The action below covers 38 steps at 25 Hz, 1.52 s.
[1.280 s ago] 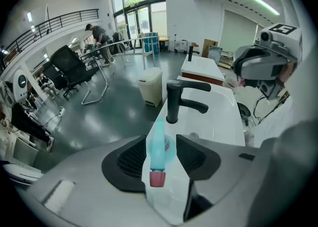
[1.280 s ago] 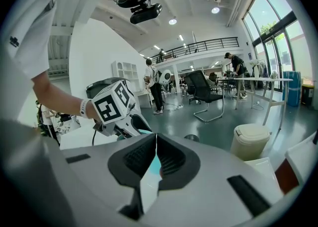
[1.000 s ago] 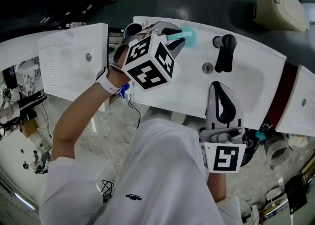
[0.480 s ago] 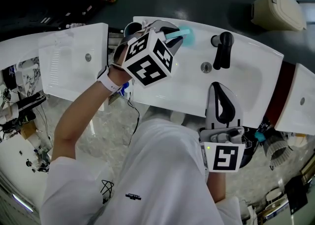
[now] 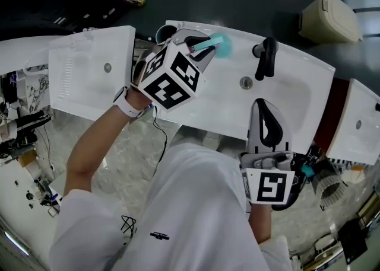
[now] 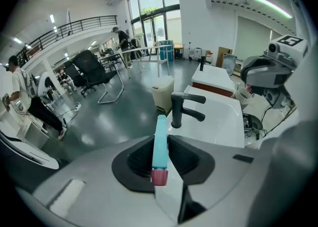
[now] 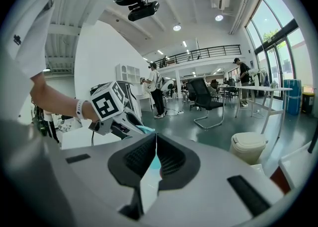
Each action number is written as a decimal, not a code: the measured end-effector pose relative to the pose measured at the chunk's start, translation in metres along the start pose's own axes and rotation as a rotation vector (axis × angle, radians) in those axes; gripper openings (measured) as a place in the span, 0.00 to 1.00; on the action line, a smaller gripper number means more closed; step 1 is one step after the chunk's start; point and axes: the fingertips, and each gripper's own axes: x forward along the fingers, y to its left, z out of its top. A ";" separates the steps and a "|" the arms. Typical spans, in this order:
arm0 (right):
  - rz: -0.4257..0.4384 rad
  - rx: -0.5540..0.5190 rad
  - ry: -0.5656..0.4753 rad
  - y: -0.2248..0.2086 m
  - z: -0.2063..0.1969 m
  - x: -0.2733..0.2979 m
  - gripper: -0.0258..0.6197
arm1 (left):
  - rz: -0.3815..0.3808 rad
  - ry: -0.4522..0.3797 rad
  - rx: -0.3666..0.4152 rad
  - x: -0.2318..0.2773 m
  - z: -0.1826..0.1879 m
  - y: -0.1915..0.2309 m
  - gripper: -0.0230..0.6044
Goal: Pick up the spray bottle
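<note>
At the head view, a person [image 5: 196, 216] in a white top stands against a white sink [image 5: 291, 95]. The left claw [image 5: 203, 47], with its black-and-white marker cube, is up over the sink's back left corner. It is clamped on the teal spray bottle [image 5: 217, 43], whose end pokes out past the claw's tip. A black tap [image 5: 265, 57] stands just to the right of the bottle, apart from it. The right claw [image 5: 265, 110] sits low over the sink's front rim, close to the person's body, pointing toward the tap. A beige bin [image 5: 329, 18] stands on the dark floor beyond the sink, and a second white sink [image 5: 89, 68] lies to the left.

In the left gripper view, the two jaws press on the bottle from either side. Its slim teal body runs away from the camera, with a pink cap at the near end. Past it are the tap, the sink and the bin, and the right claw shows at the right edge.

In the right gripper view, the jaws meet at their tips with nothing gripped. Beyond them to the left is the left claw, with a white wristband [image 7: 82, 109] on the arm and a bit of teal at its tip. An office chair [image 7: 206, 99] stands further back.
</note>
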 end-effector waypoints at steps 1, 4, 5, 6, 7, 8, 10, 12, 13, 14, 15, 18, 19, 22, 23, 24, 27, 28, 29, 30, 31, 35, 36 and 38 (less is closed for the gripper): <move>0.001 0.004 0.002 0.002 0.001 -0.003 0.05 | 0.012 -0.011 -0.008 -0.007 0.001 0.000 0.16; 0.003 -0.005 -0.001 0.007 0.006 -0.014 0.05 | 0.048 -0.049 -0.034 -0.031 0.006 -0.003 0.16; 0.002 -0.015 -0.007 0.008 0.007 -0.018 0.05 | 0.058 -0.065 -0.043 -0.040 0.008 -0.005 0.16; 0.002 -0.028 -0.012 0.009 0.008 -0.022 0.05 | 0.067 -0.084 -0.055 -0.049 0.010 -0.008 0.16; 0.005 -0.042 -0.016 0.010 0.008 -0.026 0.05 | 0.073 -0.106 -0.072 -0.059 0.013 -0.010 0.16; 0.009 -0.057 -0.018 0.011 0.009 -0.029 0.05 | 0.076 -0.133 -0.096 -0.069 0.017 -0.012 0.16; 0.018 -0.074 -0.019 0.015 0.012 -0.035 0.05 | 0.087 -0.191 -0.138 -0.092 0.026 -0.018 0.16; 0.021 -0.073 -0.024 0.018 0.016 -0.041 0.05 | 0.129 -0.234 -0.135 -0.113 0.035 -0.022 0.16; 0.022 -0.082 -0.032 0.018 0.018 -0.044 0.05 | 0.153 -0.249 -0.124 -0.122 0.039 -0.024 0.16; 0.024 -0.095 -0.040 0.017 0.021 -0.046 0.05 | 0.173 -0.263 -0.116 -0.131 0.042 -0.026 0.16; 0.025 -0.105 -0.048 0.017 0.024 -0.048 0.05 | 0.185 -0.278 -0.116 -0.140 0.045 -0.028 0.16; 0.028 -0.125 -0.073 0.017 0.034 -0.053 0.05 | 0.220 -0.322 -0.134 -0.168 0.050 -0.035 0.16; 0.030 -0.132 -0.082 0.017 0.037 -0.055 0.05 | 0.235 -0.335 -0.140 -0.178 0.052 -0.037 0.16; 0.033 -0.150 -0.105 0.019 0.048 -0.061 0.05 | 0.281 -0.377 -0.164 -0.206 0.054 -0.045 0.16; 0.033 -0.155 -0.113 0.020 0.051 -0.062 0.05 | 0.294 -0.391 -0.175 -0.215 0.054 -0.049 0.16; 0.032 -0.158 -0.120 0.021 0.054 -0.064 0.05 | 0.306 -0.403 -0.186 -0.222 0.054 -0.053 0.16; 0.026 -0.161 -0.136 0.022 0.060 -0.065 0.05 | 0.347 -0.427 -0.224 -0.238 0.050 -0.062 0.16; 0.025 -0.162 -0.138 0.023 0.061 -0.065 0.05 | 0.365 -0.433 -0.240 -0.241 0.047 -0.065 0.16; 0.027 -0.162 -0.138 0.024 0.061 -0.065 0.05 | 0.382 -0.438 -0.260 -0.244 0.043 -0.068 0.16; 0.029 -0.163 -0.135 0.026 0.060 -0.066 0.05 | 0.397 -0.445 -0.282 -0.247 0.039 -0.072 0.16; 0.031 -0.163 -0.132 0.029 0.059 -0.066 0.05 | 0.410 -0.454 -0.306 -0.250 0.035 -0.075 0.16; 0.020 -0.155 -0.132 0.032 0.062 -0.069 0.05 | 0.484 -0.503 -0.380 -0.259 0.024 -0.074 0.16; 0.017 -0.154 -0.136 0.033 0.063 -0.070 0.05 | 0.507 -0.513 -0.394 -0.261 0.020 -0.073 0.16; 0.015 -0.159 -0.143 0.035 0.065 -0.071 0.05 | 0.540 -0.540 -0.425 -0.264 0.013 -0.071 0.16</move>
